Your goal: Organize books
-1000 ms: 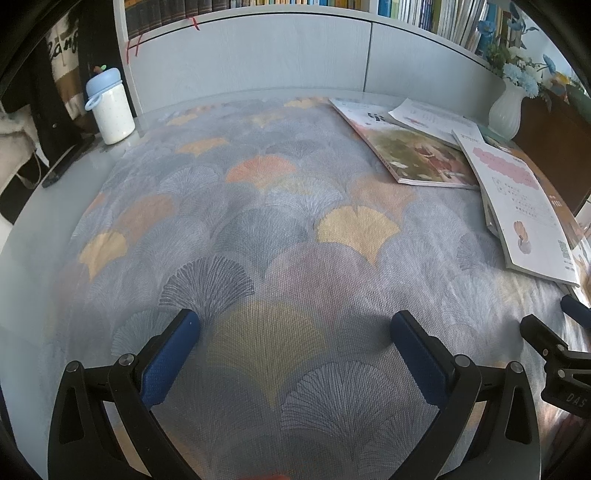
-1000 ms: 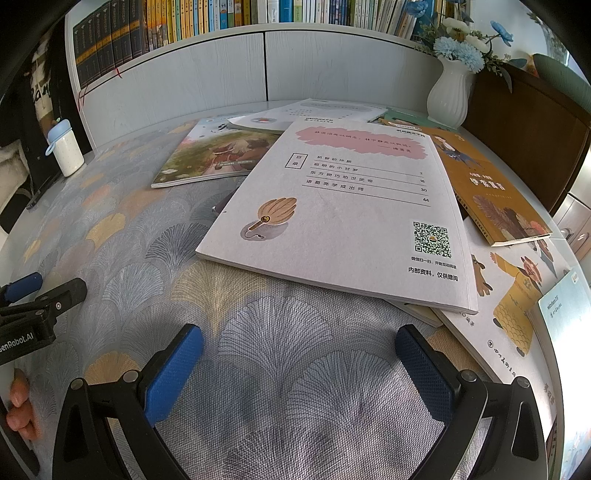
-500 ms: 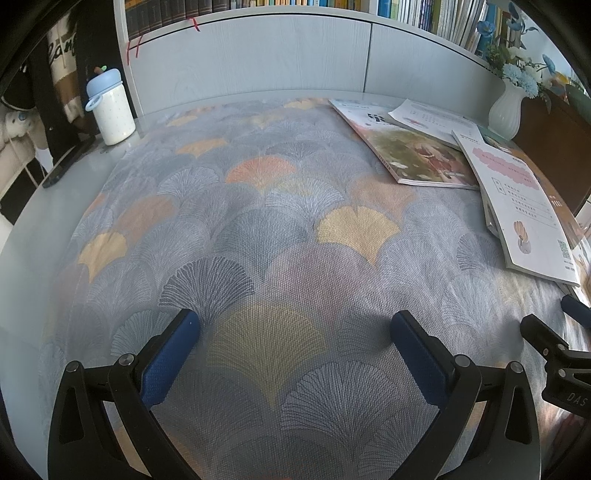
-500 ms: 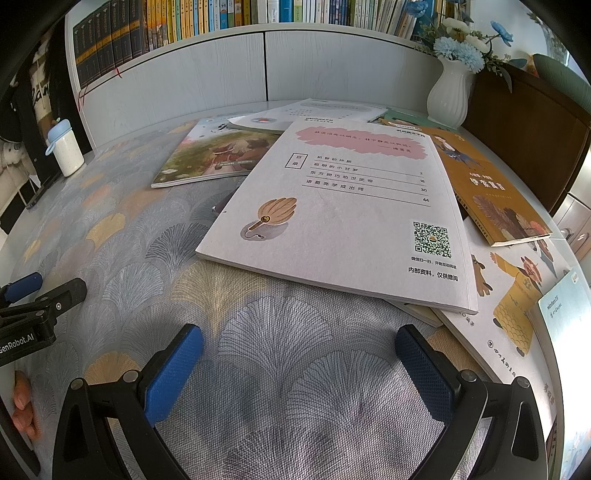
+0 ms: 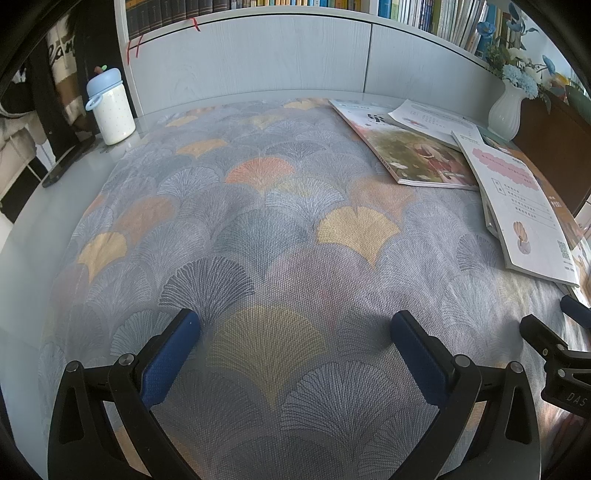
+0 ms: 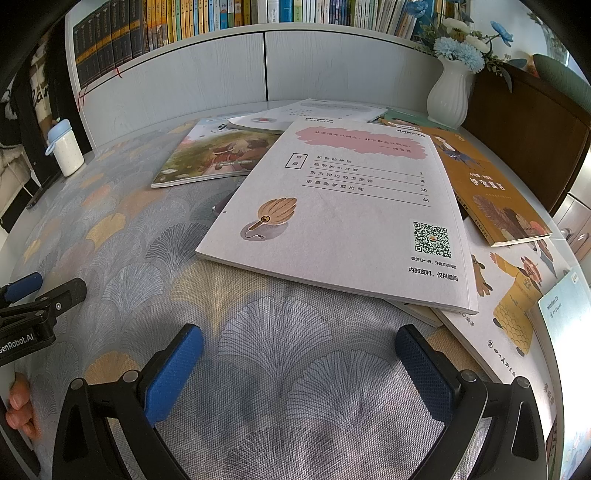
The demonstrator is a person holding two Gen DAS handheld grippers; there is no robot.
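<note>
Grey booklet (image 6: 343,218) tops a loose, overlapping pile of books on the cloth-covered surface (image 6: 110,229), just ahead of the right claw (image 6: 299,373). Both it and the left claw (image 5: 295,354) gape wide, empty. Lifting that thin cover by its edge could bend it or drag the orange book (image 6: 491,188) askew.

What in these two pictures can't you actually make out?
- Book under the white booklet: right wrist view, only corners peek out.
- Pale blue card: same view, cut off by the edge.
- Shelf book spines: too small to read.
- Dark flat object by the bottle: left wrist view, unclear.
</note>
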